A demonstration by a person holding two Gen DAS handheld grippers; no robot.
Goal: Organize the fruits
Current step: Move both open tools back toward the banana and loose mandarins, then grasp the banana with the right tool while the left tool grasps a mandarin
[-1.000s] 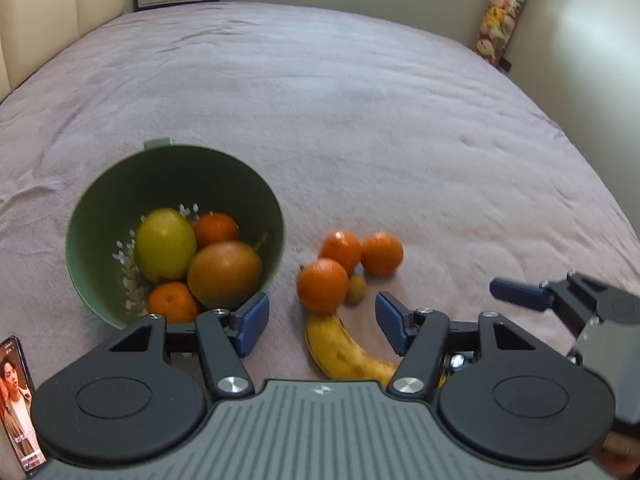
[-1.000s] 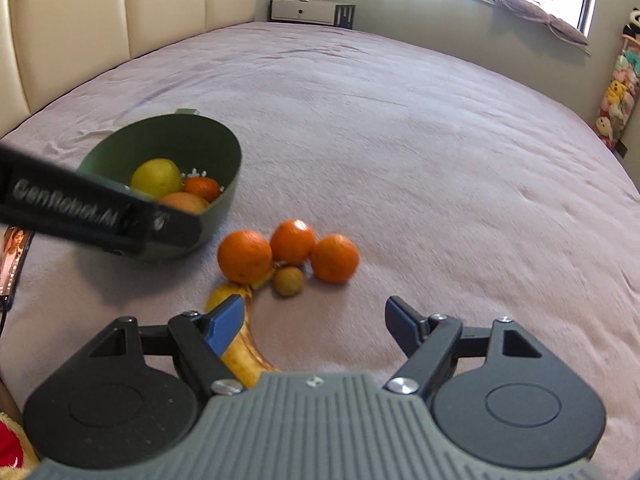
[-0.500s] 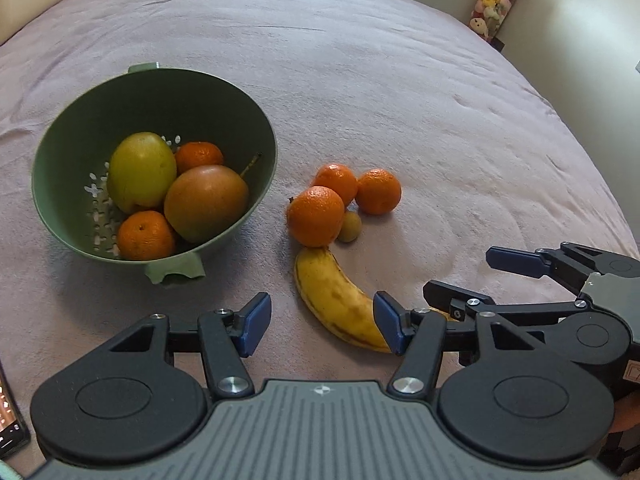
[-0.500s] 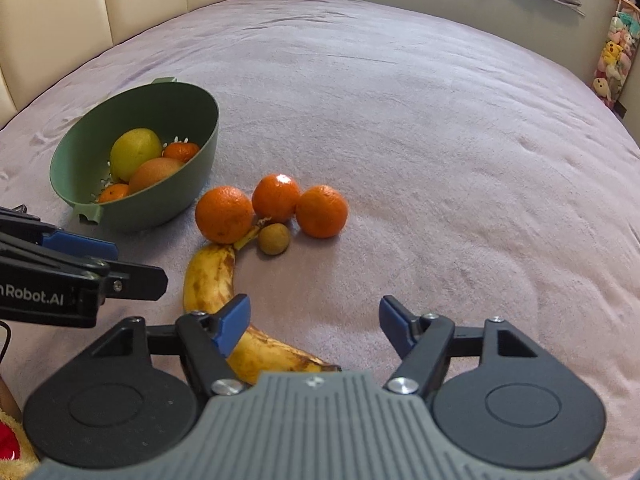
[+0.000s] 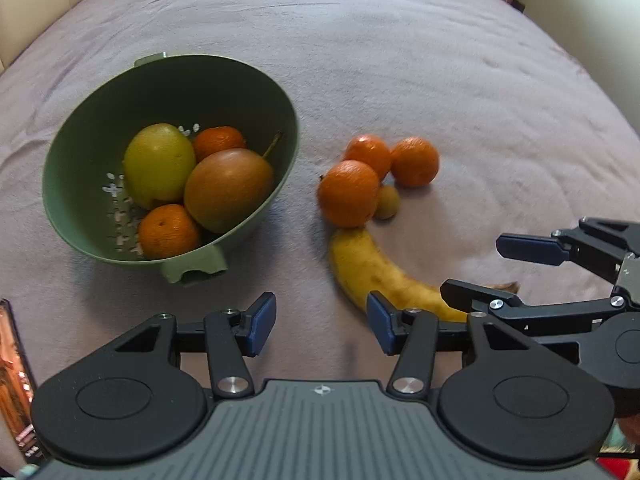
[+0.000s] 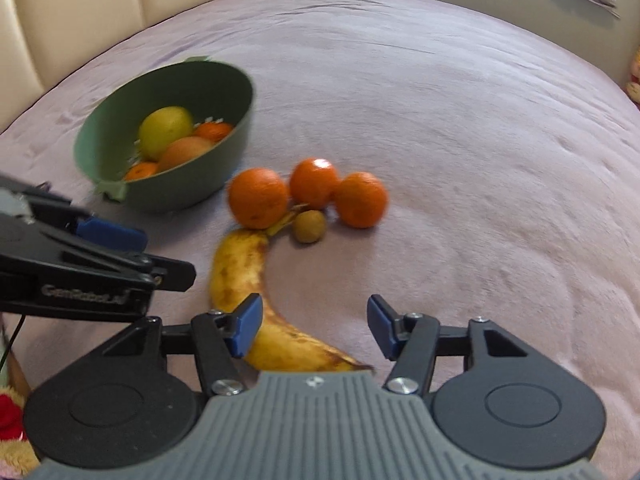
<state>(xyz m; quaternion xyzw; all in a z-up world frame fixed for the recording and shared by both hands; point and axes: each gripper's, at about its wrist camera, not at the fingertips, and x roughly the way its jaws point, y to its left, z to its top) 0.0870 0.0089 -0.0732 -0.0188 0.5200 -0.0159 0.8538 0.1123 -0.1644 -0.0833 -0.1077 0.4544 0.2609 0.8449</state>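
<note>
- Bed (image 5: pixel 400 40), covered in a mauve blanket, carries all the fruit; the near edge lies under both tools.
- Colander (image 5: pixel 80 216), green, sits on the bed toward its left side, tilted so its mouth faces the cameras. It holds a yellow-green fruit (image 5: pixel 158 166), a brown-green fruit (image 5: pixel 228 190) with a stalk, and two tangerines: one at the front (image 5: pixel 168 230), one at the back (image 5: pixel 218 140).
- Loose fruit lies just right of the colander, apart from it: three oranges (image 5: pixel 348 194) in a cluster touching one another, and a small brown fruit (image 5: pixel 387 202) tucked against them on the near side.
- Banana (image 5: pixel 372 268) lies on the blanket nearer the bed's near edge than the cluster, curved; its stem end points to the nearest orange, whether touching I cannot tell.
- Left hand-held gripper (image 5: pixel 321 323): jaws have just been closing and stand at a middling gap over bare blanket, nothing between them. The banana lies just beyond its right pad.
- Right hand-held gripper (image 6: pixel 316 326): jaws have just been closing and are part-way apart, gripping nothing. The banana's lower half runs under its left pad and out of sight beneath the body; contact cannot be told.
- The two tools sit side by side, close together, both angled down at the banana.
</note>
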